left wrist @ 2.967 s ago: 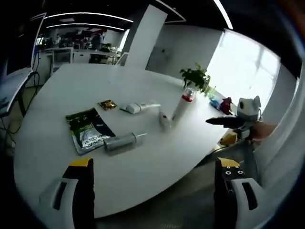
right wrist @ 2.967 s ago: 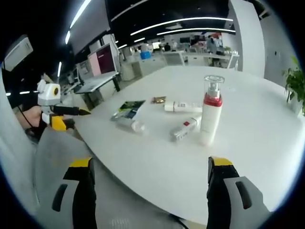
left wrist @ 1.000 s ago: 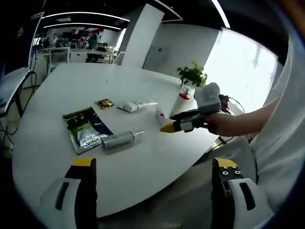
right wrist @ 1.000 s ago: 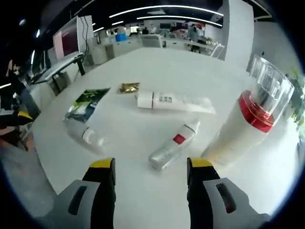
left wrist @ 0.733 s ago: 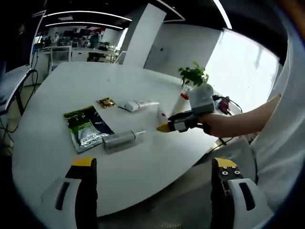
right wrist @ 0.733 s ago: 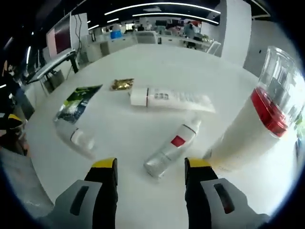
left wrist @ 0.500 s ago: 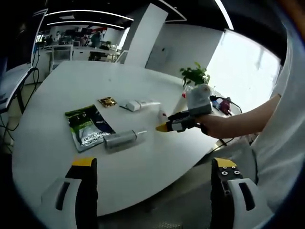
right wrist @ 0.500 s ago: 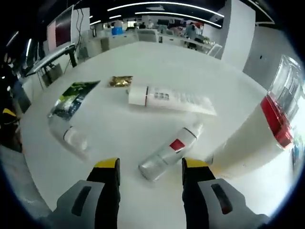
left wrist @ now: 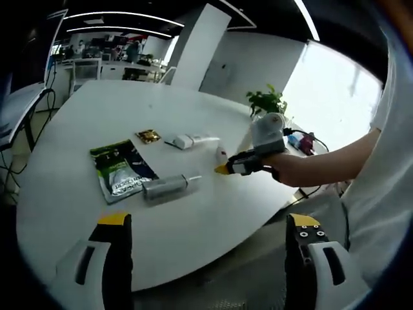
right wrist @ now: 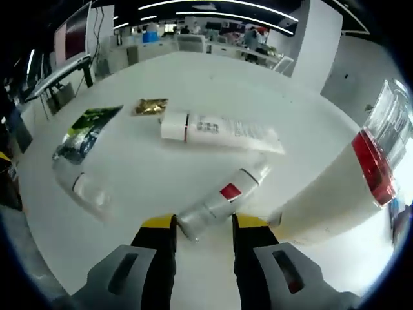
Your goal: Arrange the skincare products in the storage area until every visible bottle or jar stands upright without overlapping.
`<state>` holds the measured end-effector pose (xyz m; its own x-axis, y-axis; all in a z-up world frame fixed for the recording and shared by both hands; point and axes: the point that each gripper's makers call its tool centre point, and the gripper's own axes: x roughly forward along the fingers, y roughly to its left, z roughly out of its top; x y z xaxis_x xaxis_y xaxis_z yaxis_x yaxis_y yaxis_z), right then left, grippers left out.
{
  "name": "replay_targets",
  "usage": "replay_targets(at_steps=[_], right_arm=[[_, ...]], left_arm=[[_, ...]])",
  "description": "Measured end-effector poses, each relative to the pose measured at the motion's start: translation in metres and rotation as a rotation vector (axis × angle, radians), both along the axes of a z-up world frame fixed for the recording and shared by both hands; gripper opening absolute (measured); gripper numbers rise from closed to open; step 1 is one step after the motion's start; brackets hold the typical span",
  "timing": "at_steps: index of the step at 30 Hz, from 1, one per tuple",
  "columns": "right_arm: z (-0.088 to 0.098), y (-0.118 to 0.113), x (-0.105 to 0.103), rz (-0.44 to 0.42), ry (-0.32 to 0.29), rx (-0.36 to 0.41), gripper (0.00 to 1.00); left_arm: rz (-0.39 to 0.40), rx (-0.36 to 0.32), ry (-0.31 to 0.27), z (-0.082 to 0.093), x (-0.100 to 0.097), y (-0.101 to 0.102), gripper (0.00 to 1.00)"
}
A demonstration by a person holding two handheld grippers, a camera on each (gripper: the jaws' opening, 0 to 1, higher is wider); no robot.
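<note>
- Since half a second earlier, the right gripper (right wrist: 197, 223) had come closer to the small silver tube (right wrist: 217, 199), and its yellow-tipped jaws had drawn nearer together, flanking the tube's near end; whether they pressed on it could not be told.
- That tube lay on its side on the white table (right wrist: 193, 84), its red label up, between the flat white tube (right wrist: 219, 132) beyond it and the tall pump bottle (right wrist: 342, 194) standing upright to the right.
- At left a clear bottle (right wrist: 80, 187) lay on its side, just beside a green sachet (right wrist: 87, 132); a small gold packet (right wrist: 150, 106) lay near the white tube's cap.
- From the left gripper view, the left gripper (left wrist: 205, 223) hung off the table edge with jaws wide apart, holding nothing.
- Across the table, a person's hand (left wrist: 284, 173) held the right gripper low over the products.
</note>
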<state>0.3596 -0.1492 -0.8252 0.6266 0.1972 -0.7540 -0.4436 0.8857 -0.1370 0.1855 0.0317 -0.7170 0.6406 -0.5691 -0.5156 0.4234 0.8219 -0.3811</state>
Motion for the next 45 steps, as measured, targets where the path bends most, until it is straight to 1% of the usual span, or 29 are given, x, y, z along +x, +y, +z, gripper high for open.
replay_targets(at_steps=[2, 5, 10, 12, 13, 14, 16, 20, 21, 24, 27, 31, 34, 39, 41, 43, 45], right_arm=[[0.001, -0.001, -0.001, 0.003, -0.004, -0.003, 0.31], [0.002, -0.004, -0.003, 0.01, -0.005, -0.009, 0.25], [0.011, -0.002, -0.014, 0.022, -0.017, 0.015, 0.21], [0.017, 0.0, -0.015, 0.025, -0.037, 0.022, 0.26], [0.021, 0.002, -0.013, 0.028, -0.054, 0.029, 0.3], [0.027, 0.006, -0.011, 0.029, -0.068, 0.035, 0.36], [0.027, 0.01, -0.003, 0.029, -0.076, 0.037, 0.43], [0.021, 0.013, 0.016, 0.006, -0.071, 0.027, 0.46], [0.018, 0.012, 0.021, 0.001, -0.068, 0.014, 0.46], [0.013, 0.008, 0.028, -0.007, -0.064, -0.018, 0.43], [0.006, 0.001, 0.029, 0.009, -0.052, -0.073, 0.34], [0.004, -0.004, 0.027, 0.001, -0.042, -0.069, 0.28], [0.006, -0.008, 0.02, 0.001, -0.035, -0.07, 0.23], [0.006, -0.003, 0.011, 0.059, -0.037, -0.054, 0.21], [0.006, 0.002, 0.008, 0.113, -0.046, -0.044, 0.2], [0.005, 0.003, 0.005, 0.144, -0.045, -0.058, 0.2], [0.005, 0.006, 0.0, 0.18, -0.044, -0.054, 0.2]], left_arm=[[-0.001, -0.001, 0.002, 0.0, 0.0, 0.0, 0.91], [-0.006, 0.001, 0.003, 0.0, 0.0, -0.001, 0.91], [-0.013, 0.001, 0.005, -0.001, -0.001, -0.003, 0.91], [-0.017, 0.001, 0.005, -0.001, -0.001, -0.003, 0.91], [-0.019, 0.002, 0.004, -0.001, -0.001, -0.003, 0.91], [-0.021, 0.002, 0.004, -0.001, -0.002, -0.004, 0.91], [-0.025, 0.002, 0.004, -0.001, -0.002, -0.005, 0.91], [-0.027, 0.001, 0.001, 0.0, -0.002, -0.005, 0.91], [-0.025, 0.0, 0.0, 0.0, -0.002, -0.005, 0.91], [-0.015, -0.004, -0.004, 0.001, -0.001, -0.002, 0.91], [-0.01, -0.004, -0.006, 0.001, -0.001, -0.001, 0.91], [-0.006, -0.009, -0.004, 0.001, 0.0, 0.0, 0.91], [-0.01, -0.008, 0.001, 0.0, 0.0, 0.0, 0.91], [-0.019, -0.006, 0.011, -0.002, -0.001, -0.001, 0.91], [-0.02, -0.009, 0.011, -0.001, -0.001, -0.002, 0.91], [-0.021, -0.012, 0.015, -0.002, -0.001, -0.002, 0.91], [-0.02, -0.017, 0.016, -0.002, -0.001, -0.002, 0.91]])
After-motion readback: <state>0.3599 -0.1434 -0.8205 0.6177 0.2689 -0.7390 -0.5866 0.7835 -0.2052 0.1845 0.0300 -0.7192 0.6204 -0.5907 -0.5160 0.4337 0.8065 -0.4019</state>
